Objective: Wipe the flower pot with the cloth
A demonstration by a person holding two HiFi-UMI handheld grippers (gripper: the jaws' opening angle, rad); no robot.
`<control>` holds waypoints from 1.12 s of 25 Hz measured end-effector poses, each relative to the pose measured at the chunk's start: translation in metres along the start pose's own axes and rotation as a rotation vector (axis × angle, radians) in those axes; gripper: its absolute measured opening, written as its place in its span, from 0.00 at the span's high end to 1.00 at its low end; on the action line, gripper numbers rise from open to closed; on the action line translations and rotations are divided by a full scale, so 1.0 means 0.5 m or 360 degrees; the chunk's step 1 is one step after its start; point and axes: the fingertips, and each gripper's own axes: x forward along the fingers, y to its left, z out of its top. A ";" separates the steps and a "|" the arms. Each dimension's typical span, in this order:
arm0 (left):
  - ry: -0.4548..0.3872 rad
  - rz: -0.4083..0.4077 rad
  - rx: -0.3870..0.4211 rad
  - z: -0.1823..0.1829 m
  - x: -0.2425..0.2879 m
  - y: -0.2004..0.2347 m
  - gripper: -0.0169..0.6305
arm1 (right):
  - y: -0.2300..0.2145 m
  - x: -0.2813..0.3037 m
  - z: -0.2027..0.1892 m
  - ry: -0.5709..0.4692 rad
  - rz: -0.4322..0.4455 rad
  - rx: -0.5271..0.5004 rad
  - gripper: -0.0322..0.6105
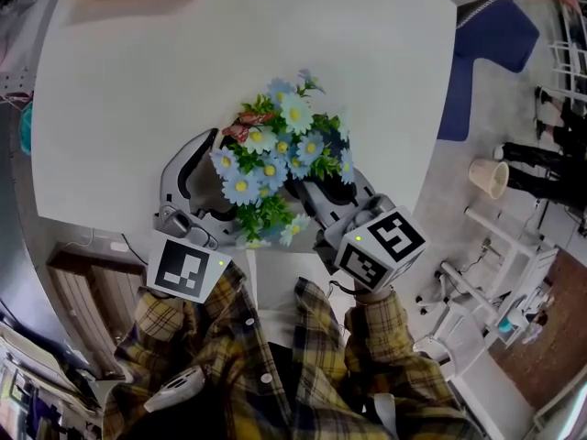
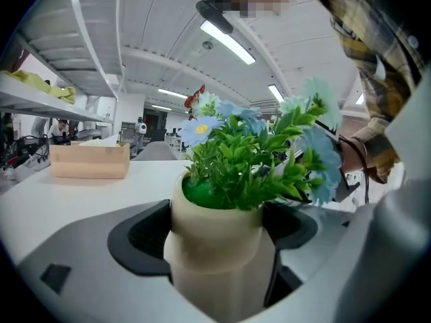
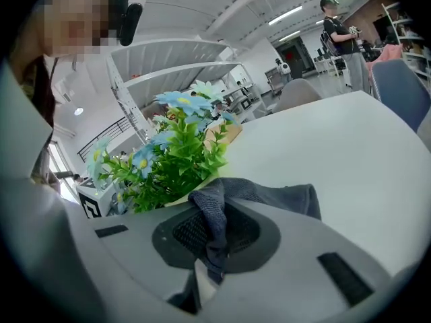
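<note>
flower pot [image 2: 214, 224] gripped between left tongs [image 2: 221, 251]; cloth [image 3: 269, 197] pinched in right tongs [image 3: 207, 251]

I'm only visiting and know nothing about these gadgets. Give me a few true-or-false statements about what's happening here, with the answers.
1. The left tongs grip the pot. True.
2. The right tongs hold a sponge. False: they pinch a dark grey cloth.
3. The flowers are red. False: they are blue with yellow centres and green leaves.
4. The table is white. True.
</note>
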 end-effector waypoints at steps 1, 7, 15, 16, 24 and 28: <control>-0.0001 -0.0005 0.0001 -0.001 0.001 0.000 0.32 | -0.001 0.001 -0.001 0.0001 0.0004 0.0008 0.93; 0.0011 -0.0073 0.0024 -0.001 0.000 0.006 0.32 | -0.015 0.007 0.007 -0.0027 -0.0048 0.0087 0.93; 0.0057 -0.0251 0.0088 -0.008 -0.005 0.012 0.32 | -0.043 0.025 0.034 0.0006 -0.0084 0.0038 0.93; 0.0064 -0.0277 0.0096 -0.009 -0.005 0.013 0.32 | -0.046 0.028 0.038 0.0017 -0.0068 0.0026 0.93; 0.0112 -0.0509 0.0142 -0.030 0.001 0.009 0.32 | -0.069 0.067 0.058 0.0180 0.0117 -0.0139 0.93; 0.0151 -0.0653 0.0195 -0.018 0.000 0.000 0.32 | -0.063 0.072 0.079 0.0287 0.0258 -0.0259 0.93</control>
